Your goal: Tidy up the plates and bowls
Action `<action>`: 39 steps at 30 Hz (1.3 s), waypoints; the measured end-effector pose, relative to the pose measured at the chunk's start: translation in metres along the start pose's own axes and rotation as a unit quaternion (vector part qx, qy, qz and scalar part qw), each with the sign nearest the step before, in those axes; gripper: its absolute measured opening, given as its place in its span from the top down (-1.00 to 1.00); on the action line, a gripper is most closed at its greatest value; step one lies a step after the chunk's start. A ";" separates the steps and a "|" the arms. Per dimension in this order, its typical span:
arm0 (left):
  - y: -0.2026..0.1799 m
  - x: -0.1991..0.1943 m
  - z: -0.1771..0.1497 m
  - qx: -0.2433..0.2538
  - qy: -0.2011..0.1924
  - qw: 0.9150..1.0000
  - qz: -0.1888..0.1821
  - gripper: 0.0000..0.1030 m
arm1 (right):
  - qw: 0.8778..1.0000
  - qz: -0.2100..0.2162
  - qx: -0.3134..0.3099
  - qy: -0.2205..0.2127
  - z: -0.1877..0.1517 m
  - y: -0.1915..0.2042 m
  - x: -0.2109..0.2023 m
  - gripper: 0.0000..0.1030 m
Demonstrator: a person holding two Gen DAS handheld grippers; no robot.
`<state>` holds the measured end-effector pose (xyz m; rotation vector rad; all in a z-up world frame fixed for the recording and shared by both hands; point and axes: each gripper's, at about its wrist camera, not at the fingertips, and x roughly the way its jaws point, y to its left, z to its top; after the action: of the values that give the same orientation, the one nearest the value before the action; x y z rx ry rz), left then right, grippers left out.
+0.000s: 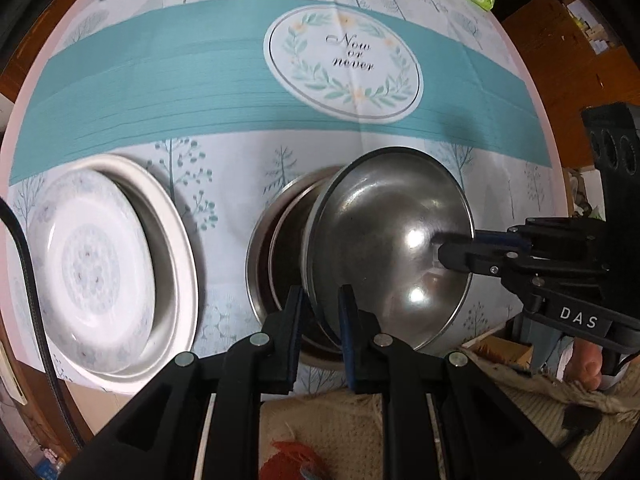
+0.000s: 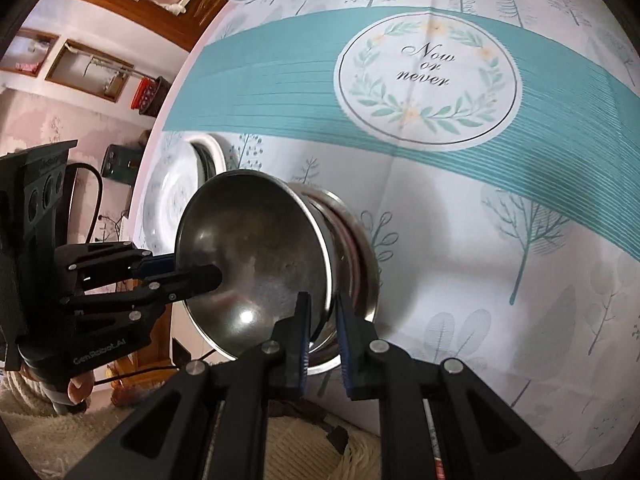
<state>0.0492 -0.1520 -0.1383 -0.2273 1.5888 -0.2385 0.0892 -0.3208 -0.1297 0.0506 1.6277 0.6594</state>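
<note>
tablecloth [image 1: 180, 80] covers the table; plate stack [image 1: 120, 264] and bowl stack [image 1: 264, 256] rest on it

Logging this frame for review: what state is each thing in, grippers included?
Steel bowl: lifted and tilted, held by its rim from two sides, over the bowl stack.
Left gripper: shut on the bowl's rim.
Right gripper: shut on the bowl's opposite rim.
Bowl stack: nested, resting on the tablecloth.
White plate: lying in the steel plate.
Steel plate: flat on the tablecloth.
</note>
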 end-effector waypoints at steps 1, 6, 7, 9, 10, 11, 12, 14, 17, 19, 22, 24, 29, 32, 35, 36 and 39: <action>0.001 0.001 -0.001 0.001 0.003 1.000 -0.002 0.73 | 1.000 -0.003 -0.003 0.004 -0.001 0.002 0.002 0.72; 0.000 0.006 -0.006 0.010 0.010 1.000 0.000 0.42 | 1.000 -0.021 -0.016 0.017 -0.005 0.007 0.010 0.70; -0.001 0.005 -0.006 0.013 0.007 1.000 0.003 0.35 | 0.999 -0.027 -0.021 0.018 -0.006 0.008 0.010 0.68; -0.003 0.000 -0.008 0.022 -0.008 1.000 0.016 0.02 | 0.999 -0.030 -0.027 0.013 -0.007 0.010 0.007 0.52; -0.004 -0.004 -0.009 0.027 -0.018 0.999 0.025 -0.05 | 0.999 -0.032 -0.028 0.009 -0.007 0.010 0.004 0.40; -0.005 -0.008 -0.010 0.030 -0.027 0.999 0.031 -0.13 | 0.999 -0.035 -0.029 0.001 -0.007 0.010 0.000 0.30; -0.005 -0.013 -0.010 0.034 -0.038 0.998 0.036 -0.18 | 0.999 -0.039 -0.031 -0.007 -0.008 0.010 -0.003 0.26; -0.004 -0.022 -0.011 0.035 -0.053 0.997 0.042 -0.23 | 0.998 -0.044 -0.034 -0.016 -0.008 0.010 -0.008 0.18; -0.001 -0.031 -0.011 0.028 -0.066 0.997 0.039 -0.24 | 0.998 -0.049 -0.036 -0.024 -0.010 0.010 -0.011 0.18; -0.001 -0.034 -0.009 0.019 -0.072 0.997 0.035 -0.24 | 0.998 -0.050 -0.037 -0.028 -0.010 0.010 -0.013 0.18; -0.001 -0.039 -0.009 0.013 -0.082 0.996 0.028 -0.24 | 0.997 -0.049 -0.038 -0.036 -0.012 0.010 -0.016 0.18; -0.003 -0.043 -0.010 0.014 -0.090 0.995 0.027 -0.25 | 0.997 -0.048 -0.039 -0.046 -0.014 0.012 -0.019 0.18; -0.009 -0.054 -0.011 0.027 -0.118 0.992 0.037 -0.29 | 0.995 -0.052 -0.046 -0.078 -0.019 0.015 -0.032 0.18; -0.013 -0.059 -0.012 0.034 -0.136 0.989 0.042 -0.32 | 0.992 -0.058 -0.053 -0.100 -0.022 0.019 -0.038 0.17; -0.015 -0.060 -0.012 0.037 -0.147 0.988 0.040 -0.32 | 0.990 -0.067 -0.056 -0.114 -0.025 0.021 -0.040 0.07; -0.014 -0.060 -0.012 0.037 -0.152 0.987 0.038 -0.32 | 0.989 -0.069 -0.056 -0.117 -0.025 0.020 -0.041 0.07; -0.013 -0.057 -0.011 0.037 -0.164 0.985 0.039 -0.32 | 0.988 -0.075 -0.057 -0.125 -0.027 0.019 -0.040 0.07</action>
<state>0.0403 -0.1474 -0.0794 -0.1375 1.2566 -0.1885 0.0649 -0.3310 -0.0853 -0.0701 1.3356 0.6026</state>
